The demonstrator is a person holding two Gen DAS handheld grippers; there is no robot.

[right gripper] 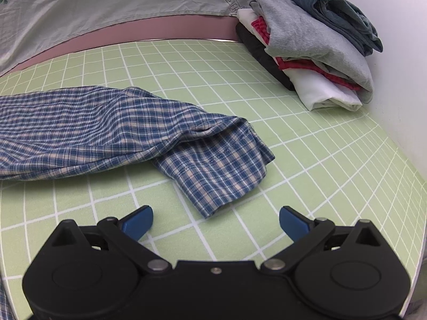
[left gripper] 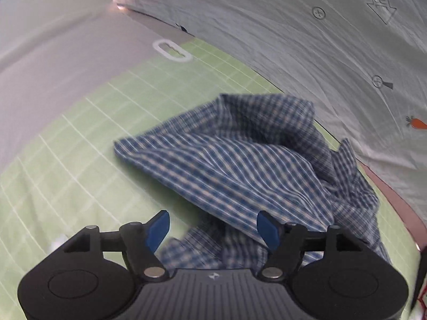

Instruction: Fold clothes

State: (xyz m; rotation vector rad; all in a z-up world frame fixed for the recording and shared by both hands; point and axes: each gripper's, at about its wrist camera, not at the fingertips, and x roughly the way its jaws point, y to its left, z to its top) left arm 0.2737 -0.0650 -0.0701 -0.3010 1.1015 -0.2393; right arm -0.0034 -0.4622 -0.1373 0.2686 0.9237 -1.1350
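My left tongs (left gripper: 212, 231) stand spread, their blue pads (left gripper: 158, 230) apart with nothing pinched; folds of the blue-and-white checked cotton shirt (left gripper: 226, 165) lie just beyond and below the tips, blurred near the right pad. My right tongs (right gripper: 215, 222) are spread wide too, hanging over bare mat with nothing between the pads, and the shirt's cuffed sleeve end (right gripper: 213, 176) lies just ahead of them. The shirt itself (right gripper: 88, 128) sprawls rumpled on the pale green cutting mat with white grid lines (right gripper: 307, 160), its bulk running off to the left in the right wrist view. At the mat's far right corner sits a stack of folded clothes (right gripper: 312, 45): dark, white, red, grey, with a blue-grey piece on top. Behind the mat hangs a wrinkled pale grey cloth printed with small carrots (left gripper: 307, 53).
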